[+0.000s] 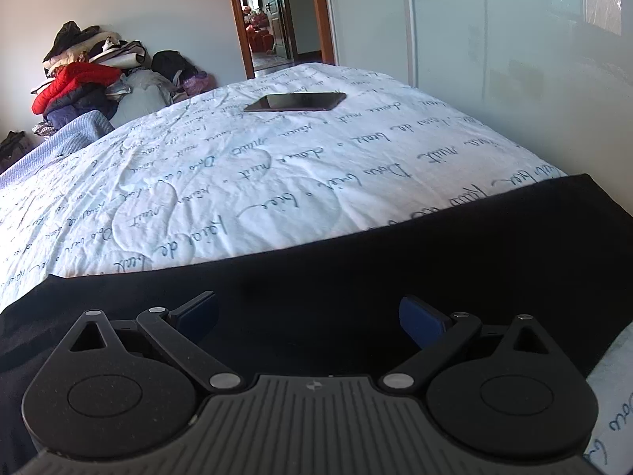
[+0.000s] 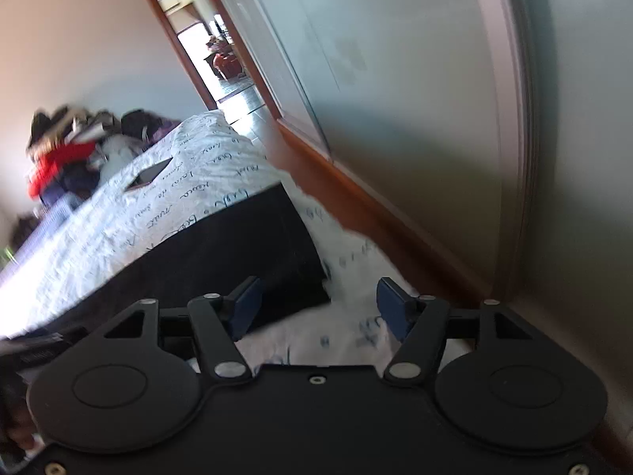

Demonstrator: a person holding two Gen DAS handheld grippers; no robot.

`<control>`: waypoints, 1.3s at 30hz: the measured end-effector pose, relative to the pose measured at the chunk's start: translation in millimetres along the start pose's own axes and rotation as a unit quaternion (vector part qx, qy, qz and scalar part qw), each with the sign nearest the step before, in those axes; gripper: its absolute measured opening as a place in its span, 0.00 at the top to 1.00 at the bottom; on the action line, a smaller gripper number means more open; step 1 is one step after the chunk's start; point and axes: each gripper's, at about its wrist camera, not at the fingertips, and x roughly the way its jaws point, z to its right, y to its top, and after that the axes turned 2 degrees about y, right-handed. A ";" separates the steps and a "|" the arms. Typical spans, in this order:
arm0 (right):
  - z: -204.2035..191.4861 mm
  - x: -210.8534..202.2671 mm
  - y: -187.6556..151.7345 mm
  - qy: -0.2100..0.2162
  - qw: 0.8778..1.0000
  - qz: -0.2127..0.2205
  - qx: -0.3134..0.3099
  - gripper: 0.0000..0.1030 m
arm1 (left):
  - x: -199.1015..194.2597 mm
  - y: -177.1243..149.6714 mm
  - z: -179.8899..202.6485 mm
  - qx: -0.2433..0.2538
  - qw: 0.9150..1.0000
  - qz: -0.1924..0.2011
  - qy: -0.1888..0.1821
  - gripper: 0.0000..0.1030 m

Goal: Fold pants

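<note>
Pants (image 1: 356, 277) beneath open left gripper (image 1: 308, 316)

Our two handheld grippers: black bodies, blue pads.

Our left gripper (image 1: 308, 316) has a grey ribbed plate, two round black discs, silver rivets on angled black link arms and dark blue pads (image 1: 421, 318). Our right gripper (image 2: 318, 308) matches, its plate smooth black with small screws.

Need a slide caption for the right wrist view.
Open right gripper at the corner of black pants on a script-print bedspread.
</note>
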 end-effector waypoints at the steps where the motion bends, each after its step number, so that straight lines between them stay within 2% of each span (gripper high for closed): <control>1: 0.9 0.1 -0.7 0.004 1.000 0.004 0.010 0.32 | -0.2 -0.4 2.0 0.000 1.000 -0.002 -0.001 0.04; 3: -2.8 2.2 -0.1 0.008 1.000 0.005 0.022 0.32 | -1.4 -1.2 3.7 -0.002 1.000 -0.006 -0.001 0.04; 5: -4.2 3.3 -0.5 0.034 0.999 0.007 0.040 0.32 | -3.9 -1.7 3.7 -0.005 1.000 -0.009 -0.001 0.04; 8: -7.6 -2.3 -2.1 0.050 0.997 0.017 0.053 0.32 | -12.6 -3.9 1.9 -0.014 1.000 0.000 -0.012 0.04; 11: -6.1 -4.5 -5.7 0.071 0.995 0.002 0.067 0.31 | -18.3 -5.0 3.8 -0.025 0.999 0.002 -0.030 0.04; 15: -2.5 -7.0 -7.5 0.067 0.994 0.001 0.087 0.31 | -11.0 -10.7 16.2 -0.017 0.996 -0.037 -0.076 0.04; 23: 8.1 5.4 -7.7 0.088 0.985 0.017 0.146 0.32 | -24.6 -13.6 27.5 0.006 0.996 -0.016 -0.091 0.04; 26: 7.4 5.1 -9.1 0.084 0.984 0.024 0.154 0.47 | -25.4 -10.8 26.6 0.006 0.996 -0.016 -0.090 0.04; 30: 15.5 4.1 -11.5 0.084 0.981 0.030 0.175 0.78 | -22.4 -7.5 23.4 -0.001 0.996 -0.018 -0.090 0.04; 31: 16.1 3.3 -12.2 0.086 0.980 0.033 0.174 0.81 | -21.6 -6.2 22.1 -0.003 0.996 -0.019 -0.090 0.04; 34: 2.6 0.4 -9.6 0.073 0.989 0.042 0.125 0.86 | -19.9 -2.2 15.3 -0.016 0.996 -0.020 -0.089 0.04; 37: -39.2 -8.2 -6.3 0.027 0.997 0.067 -0.016 0.87 | -17.1 4.6 1.7 -0.043 0.995 -0.026 -0.090 0.04; 39: -75.4 -12.3 -10.5 0.001 0.989 0.080 -0.126 0.87 | -13.2 10.4 -12.5 -0.075 0.990 -0.044 -0.111 0.05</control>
